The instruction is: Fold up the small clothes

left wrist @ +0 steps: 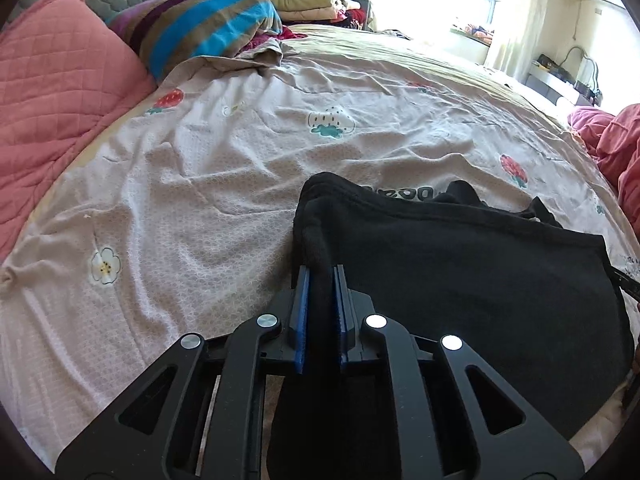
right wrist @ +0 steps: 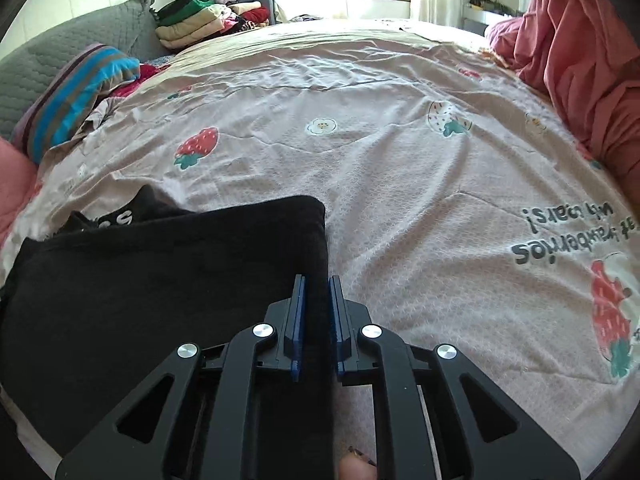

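Here the black garment (left wrist: 460, 272) lies spread on the bed, over a pale pink sheet (left wrist: 200, 200) printed with strawberries and flowers; the left gripper (left wrist: 320, 280) has its blue-padded fingers (left wrist: 303, 300) drawn narrow on the garment's left edge, a rolled band of black cloth pinched between them; the right gripper (right wrist: 318, 292) likewise holds the garment (right wrist: 160, 288) at its right edge, the cloth running down between the two fingers (right wrist: 298, 312), which stand close together; beyond the near fold a second layer of the garment shows white lettering (right wrist: 124, 218); a striped blanket (left wrist: 208, 20) and a pink quilted pillow (left wrist: 60, 80) sit at the head of the bed; a pile of folded clothes (right wrist: 200, 20) rests beyond it; a crumpled pink quilt (right wrist: 580, 60) lies along the bed's right side.
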A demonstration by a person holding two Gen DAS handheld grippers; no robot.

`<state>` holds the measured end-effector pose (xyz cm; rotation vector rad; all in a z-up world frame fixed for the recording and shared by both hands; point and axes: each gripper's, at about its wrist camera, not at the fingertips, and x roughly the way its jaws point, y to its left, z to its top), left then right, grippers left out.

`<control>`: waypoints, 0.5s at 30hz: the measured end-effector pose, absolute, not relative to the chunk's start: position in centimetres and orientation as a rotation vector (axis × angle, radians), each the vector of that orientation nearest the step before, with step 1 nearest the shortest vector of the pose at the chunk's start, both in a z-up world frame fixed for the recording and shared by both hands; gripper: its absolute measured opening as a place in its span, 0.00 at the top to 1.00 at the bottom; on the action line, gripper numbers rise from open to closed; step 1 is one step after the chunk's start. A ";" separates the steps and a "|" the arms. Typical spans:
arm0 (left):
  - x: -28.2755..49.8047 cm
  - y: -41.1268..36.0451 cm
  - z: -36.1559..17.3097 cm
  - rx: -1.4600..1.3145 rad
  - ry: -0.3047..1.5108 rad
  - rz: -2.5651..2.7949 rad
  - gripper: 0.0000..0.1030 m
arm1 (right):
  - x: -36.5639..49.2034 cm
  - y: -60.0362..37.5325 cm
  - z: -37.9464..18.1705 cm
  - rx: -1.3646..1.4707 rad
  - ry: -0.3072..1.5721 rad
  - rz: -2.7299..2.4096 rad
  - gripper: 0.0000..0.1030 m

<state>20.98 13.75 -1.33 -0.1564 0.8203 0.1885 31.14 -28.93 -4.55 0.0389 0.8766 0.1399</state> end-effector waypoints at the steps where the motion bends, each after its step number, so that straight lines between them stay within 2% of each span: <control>1: 20.8 13.7 -1.3 -0.160 0.819 0.190 0.93 | 30.7 -28.9 -4.4 0.033 0.872 0.140 0.83; 3: 20.4 13.6 -1.1 -0.165 0.821 0.190 0.90 | 30.0 -28.9 -4.0 0.035 0.866 0.148 0.79; 5: 20.1 13.4 -0.8 -0.160 0.820 0.187 0.88 | 29.0 -28.9 -3.4 0.040 0.849 0.163 0.67; 9: 19.1 12.7 0.1 -0.155 0.811 0.180 0.80 | 26.7 -28.5 -2.2 0.015 0.806 0.197 0.60; 15: 17.4 11.5 1.1 -0.170 0.793 0.137 0.75 | 23.4 -26.7 -1.1 -0.062 0.779 0.280 0.53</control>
